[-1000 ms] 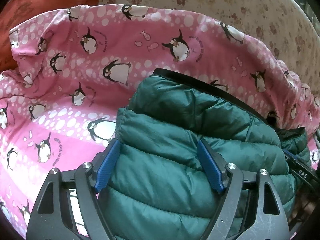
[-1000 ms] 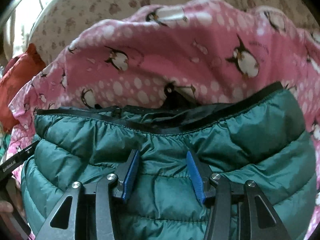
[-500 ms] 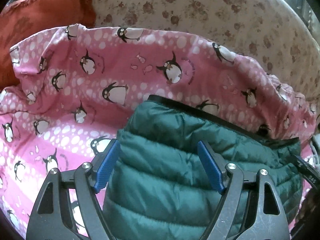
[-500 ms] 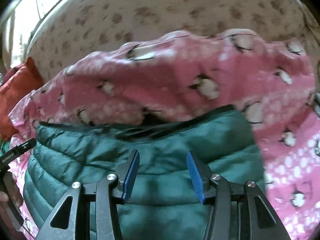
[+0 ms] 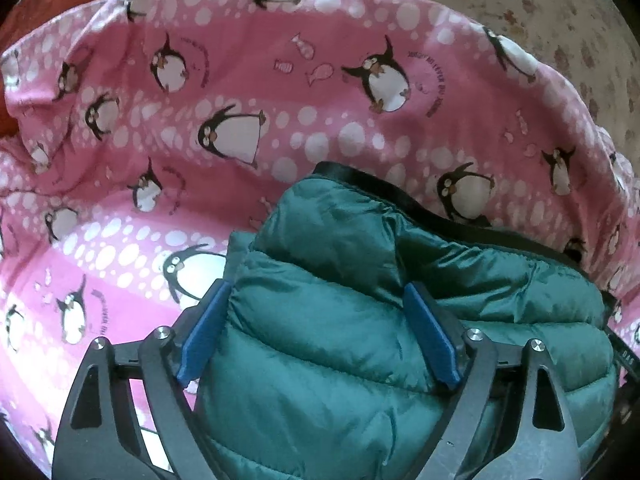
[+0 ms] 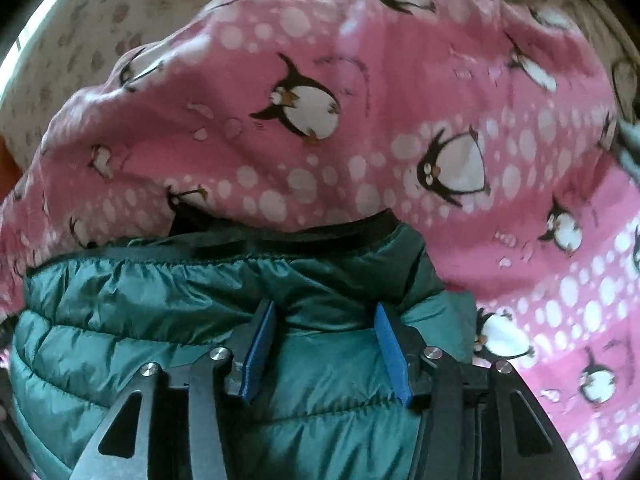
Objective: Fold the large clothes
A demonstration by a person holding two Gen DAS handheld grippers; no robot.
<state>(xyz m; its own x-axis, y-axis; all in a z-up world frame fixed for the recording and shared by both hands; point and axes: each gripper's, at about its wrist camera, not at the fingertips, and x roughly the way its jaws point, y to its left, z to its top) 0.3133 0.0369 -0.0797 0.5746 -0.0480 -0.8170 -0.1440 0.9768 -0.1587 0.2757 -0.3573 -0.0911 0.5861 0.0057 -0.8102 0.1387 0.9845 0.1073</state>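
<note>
One puffy, quilted green jacket (image 5: 340,320) on crumpled pink penguin-print sheet (image 5: 280,92).

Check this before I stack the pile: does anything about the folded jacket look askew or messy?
Slightly. The green puffer jacket lies folded on the pink penguin blanket, but its black-trimmed edge runs slanted and puckered, and one corner bulges up unevenly. No tear or spill shows.

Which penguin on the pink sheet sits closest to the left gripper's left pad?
The big white-bellied penguin just above that left pad, beside the green puffer jacket. The other penguins lie higher on the pink sheet or further left.
</note>
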